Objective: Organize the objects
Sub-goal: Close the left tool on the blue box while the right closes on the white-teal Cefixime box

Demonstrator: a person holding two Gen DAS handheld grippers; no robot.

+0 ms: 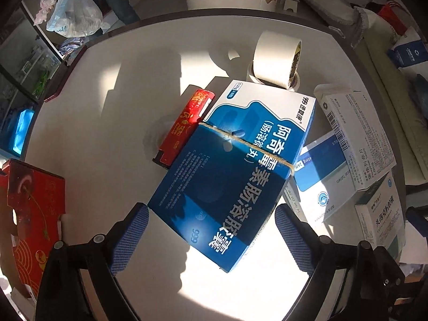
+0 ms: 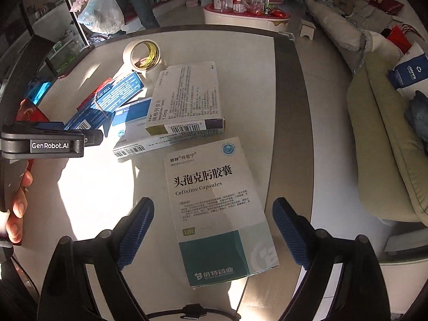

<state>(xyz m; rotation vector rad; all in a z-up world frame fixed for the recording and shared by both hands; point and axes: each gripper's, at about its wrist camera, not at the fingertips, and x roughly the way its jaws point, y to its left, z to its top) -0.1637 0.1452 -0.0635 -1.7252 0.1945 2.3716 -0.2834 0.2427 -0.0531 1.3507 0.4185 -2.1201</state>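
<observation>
A large blue and white medicine box (image 1: 235,165) with twine around it lies on the white table (image 1: 112,101). My left gripper (image 1: 211,230) is open, its blue pads on either side of the box's near end without touching it. A white and teal Cefixime box (image 2: 216,206) lies flat between the open fingers of my right gripper (image 2: 214,230). The blue box also shows in the right wrist view (image 2: 107,101). Behind the Cefixime box, a white box (image 2: 187,99) rests on a blue and white box (image 2: 133,131).
A red narrow box (image 1: 184,123) lies left of the blue box. A tape roll (image 1: 278,58) stands at the back. A red carton (image 1: 29,214) sits at the table's left edge. A sofa (image 2: 388,147) is off the right edge. A person with a bag (image 2: 101,8) stands beyond.
</observation>
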